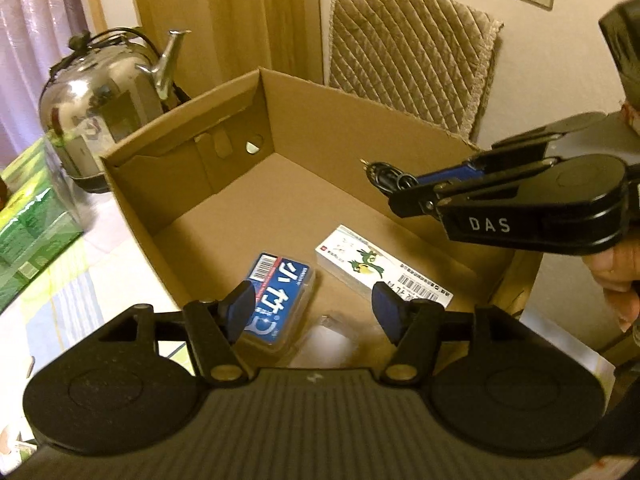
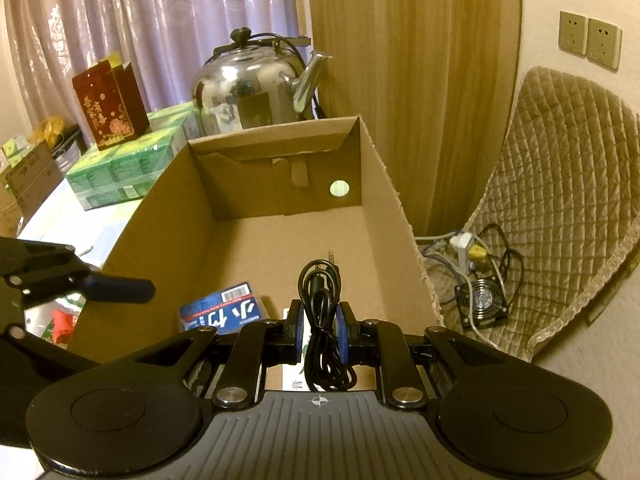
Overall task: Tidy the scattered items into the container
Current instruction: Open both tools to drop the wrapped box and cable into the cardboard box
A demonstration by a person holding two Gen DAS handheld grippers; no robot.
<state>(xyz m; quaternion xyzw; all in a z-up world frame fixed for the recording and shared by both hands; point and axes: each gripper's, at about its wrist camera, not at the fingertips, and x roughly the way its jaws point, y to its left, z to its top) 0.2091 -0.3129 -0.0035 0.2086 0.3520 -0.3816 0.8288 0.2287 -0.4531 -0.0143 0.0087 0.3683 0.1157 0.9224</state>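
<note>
While right gripper pinches cable, left wrist shows white box.

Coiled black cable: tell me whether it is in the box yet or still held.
Still held. The right gripper is shut on the coiled black cable, holding it above the cardboard box floor, not resting on it.

This is a lived-in room of a home. A steel kettle stands on the counter just behind the cardboard box. Left of the kettle sit green tissue packs and a red gift bag, with curtains behind. Right of the box are a quilted chair cover and wall sockets.
</note>
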